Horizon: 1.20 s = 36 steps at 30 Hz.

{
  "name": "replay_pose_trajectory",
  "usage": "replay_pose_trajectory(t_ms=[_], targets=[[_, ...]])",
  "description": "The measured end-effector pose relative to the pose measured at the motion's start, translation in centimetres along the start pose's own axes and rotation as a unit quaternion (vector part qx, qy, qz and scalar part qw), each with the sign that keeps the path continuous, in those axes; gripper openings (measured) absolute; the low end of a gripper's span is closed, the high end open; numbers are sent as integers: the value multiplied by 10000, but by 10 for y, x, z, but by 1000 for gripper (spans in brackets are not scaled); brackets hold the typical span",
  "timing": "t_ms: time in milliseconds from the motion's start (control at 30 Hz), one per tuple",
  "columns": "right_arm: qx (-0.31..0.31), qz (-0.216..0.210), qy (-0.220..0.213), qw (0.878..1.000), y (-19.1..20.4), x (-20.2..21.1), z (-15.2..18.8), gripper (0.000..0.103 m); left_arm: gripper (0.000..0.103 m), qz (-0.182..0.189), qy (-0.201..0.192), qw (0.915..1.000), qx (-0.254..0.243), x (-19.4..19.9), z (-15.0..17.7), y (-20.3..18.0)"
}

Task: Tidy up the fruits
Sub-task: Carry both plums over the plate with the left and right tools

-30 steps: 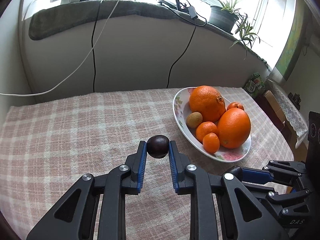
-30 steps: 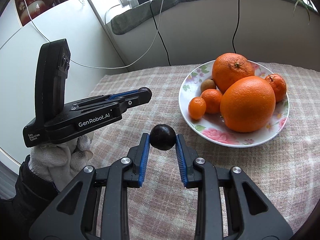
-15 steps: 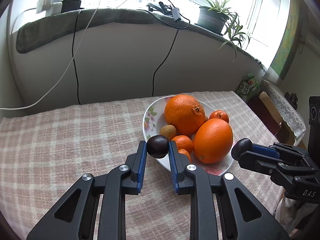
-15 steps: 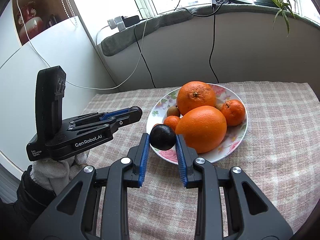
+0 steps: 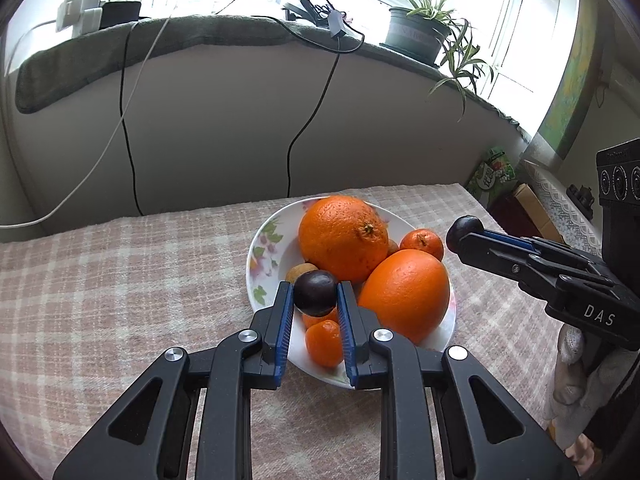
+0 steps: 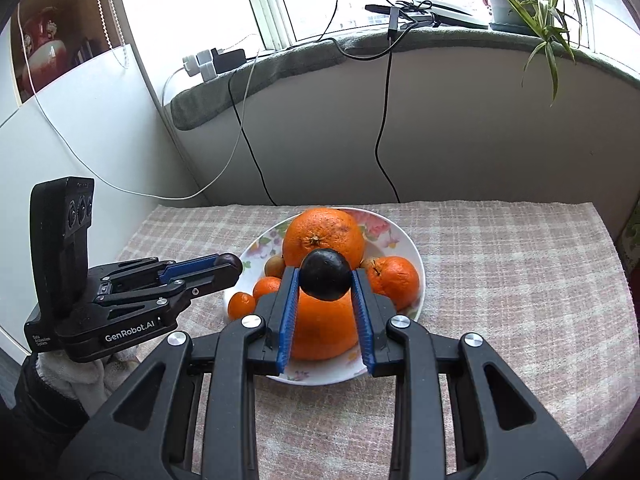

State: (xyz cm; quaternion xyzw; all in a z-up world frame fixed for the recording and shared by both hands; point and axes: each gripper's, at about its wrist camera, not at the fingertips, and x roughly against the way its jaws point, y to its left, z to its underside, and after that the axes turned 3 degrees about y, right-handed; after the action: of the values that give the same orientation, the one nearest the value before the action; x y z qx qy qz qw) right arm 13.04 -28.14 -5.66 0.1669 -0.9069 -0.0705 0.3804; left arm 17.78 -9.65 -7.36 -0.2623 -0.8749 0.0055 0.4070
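Observation:
A flowered white plate [image 5: 260, 248] [image 6: 412, 252] on the checked cloth holds two large oranges [image 5: 344, 236] [image 6: 324, 236], small mandarins [image 5: 422, 242] [image 6: 394, 276] and a kiwi [image 5: 302, 270]. My left gripper [image 5: 315, 294] is shut on a dark purple round fruit [image 5: 315, 292], held above the plate's near left side. My right gripper [image 6: 325, 276] is shut on a second dark fruit [image 6: 325, 274], held over the front orange [image 6: 324, 328]. Each gripper shows in the other's view, the right [image 5: 466, 230] beside the plate's right edge, the left [image 6: 230, 264] at the plate's left edge.
A checked tablecloth [image 5: 120, 280] covers the table, which ends at a low wall with hanging cables [image 5: 128, 120]. A potted plant [image 5: 420, 36] stands on the sill above. Gloved hands [image 6: 80, 372] hold both grippers. Boxes and a packet [image 5: 494, 172] stand beyond the table's right edge.
Both grippers carried their dark fruits forward toward the plate and now hang over it. The right one rose a little. Neither grip has changed.

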Motion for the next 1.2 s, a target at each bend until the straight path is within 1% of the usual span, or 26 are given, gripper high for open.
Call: replay_pose_trajectory(t_ms=[333,533,1200], targets=[[66,148,144,9998,-15,-23,-12,28,20,-66,5,10000,-72,-5,-4,-5],[101,125,254,9995,-17,-31,-15,28,20,-80,-18,9999,-127,-7,-6,-8],[138,108,353,9992,-16,-38,-16,28,21,-84,9,9998,-155,-11,-8,-8]])
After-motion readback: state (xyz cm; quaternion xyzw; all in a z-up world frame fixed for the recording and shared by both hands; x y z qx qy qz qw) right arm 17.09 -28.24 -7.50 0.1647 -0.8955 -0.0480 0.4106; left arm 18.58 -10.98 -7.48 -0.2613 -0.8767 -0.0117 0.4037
